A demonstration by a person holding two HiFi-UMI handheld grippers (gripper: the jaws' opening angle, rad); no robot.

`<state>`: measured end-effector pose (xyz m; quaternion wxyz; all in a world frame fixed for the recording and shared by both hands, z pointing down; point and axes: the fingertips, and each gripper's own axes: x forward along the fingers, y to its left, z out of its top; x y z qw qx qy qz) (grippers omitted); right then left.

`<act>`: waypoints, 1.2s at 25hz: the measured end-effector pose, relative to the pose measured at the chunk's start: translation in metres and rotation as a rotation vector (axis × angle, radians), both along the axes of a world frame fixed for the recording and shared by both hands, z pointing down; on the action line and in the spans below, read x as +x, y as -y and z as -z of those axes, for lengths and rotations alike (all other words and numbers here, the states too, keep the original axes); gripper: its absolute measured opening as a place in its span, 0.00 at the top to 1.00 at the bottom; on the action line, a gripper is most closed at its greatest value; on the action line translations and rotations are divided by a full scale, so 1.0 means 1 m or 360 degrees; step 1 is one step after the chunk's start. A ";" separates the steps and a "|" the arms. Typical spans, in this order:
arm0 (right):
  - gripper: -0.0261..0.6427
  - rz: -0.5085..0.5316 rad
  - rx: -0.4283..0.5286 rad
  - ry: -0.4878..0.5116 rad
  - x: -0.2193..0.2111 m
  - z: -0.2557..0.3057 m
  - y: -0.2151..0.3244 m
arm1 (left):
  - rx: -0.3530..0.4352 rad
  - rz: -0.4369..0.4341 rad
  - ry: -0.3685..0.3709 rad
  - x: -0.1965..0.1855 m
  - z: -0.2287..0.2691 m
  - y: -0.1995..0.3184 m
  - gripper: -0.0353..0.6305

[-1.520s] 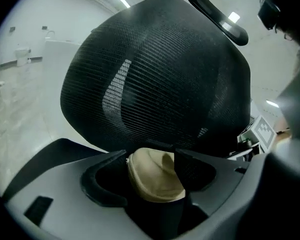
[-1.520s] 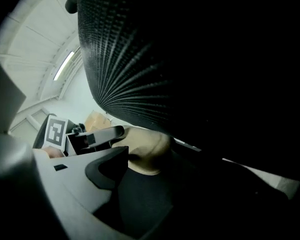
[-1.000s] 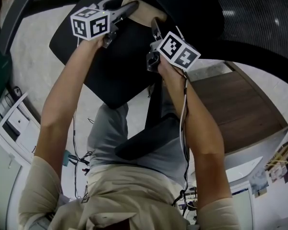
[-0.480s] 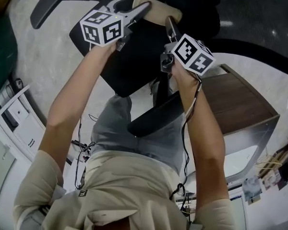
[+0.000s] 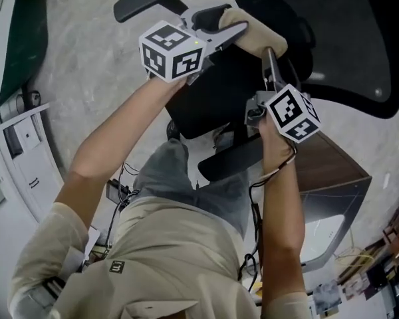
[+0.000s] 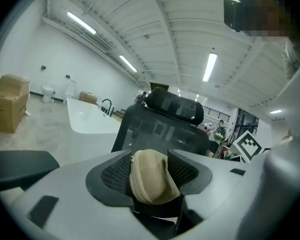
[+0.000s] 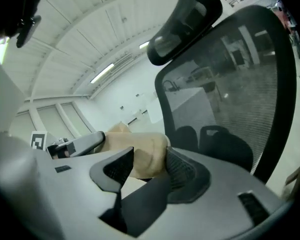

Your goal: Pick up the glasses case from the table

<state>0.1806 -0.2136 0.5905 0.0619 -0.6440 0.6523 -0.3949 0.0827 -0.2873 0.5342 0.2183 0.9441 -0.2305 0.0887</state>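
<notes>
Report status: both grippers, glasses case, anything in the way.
Left gripper shut on glasses case. Right gripper shut on its other end. Case held in air, office chair below and ahead. Nothing blocking.

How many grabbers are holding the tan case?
2. The left gripper clamps one end of the case, the right gripper the other end, both above the chair.

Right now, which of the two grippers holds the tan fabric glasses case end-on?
The left gripper: it points along the tan fabric glasses case, clamping one end. The right gripper grips it crosswise.
</notes>
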 end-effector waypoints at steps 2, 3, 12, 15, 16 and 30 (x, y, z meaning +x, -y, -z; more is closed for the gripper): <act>0.67 -0.0007 0.0062 -0.0023 -0.009 0.036 -0.001 | 0.0049 0.0013 -0.0041 -0.011 0.034 -0.003 0.61; 0.67 -0.0016 0.0092 -0.0028 -0.013 0.053 -0.002 | 0.0078 0.0017 -0.0061 -0.017 0.051 -0.006 0.61; 0.67 0.0015 0.0329 -0.0158 -0.040 0.184 -0.032 | 0.0296 0.0007 -0.0220 -0.052 0.182 -0.050 0.61; 0.67 0.0037 0.0416 -0.0209 -0.050 0.227 -0.040 | 0.0383 0.0034 -0.0296 -0.064 0.228 -0.061 0.61; 0.67 0.0042 0.0443 -0.0225 -0.054 0.240 -0.044 | 0.0407 0.0038 -0.0318 -0.068 0.242 -0.065 0.61; 0.67 0.0097 0.0718 -0.0436 -0.091 0.384 -0.112 | 0.0721 -0.0016 -0.0561 -0.114 0.390 -0.146 0.62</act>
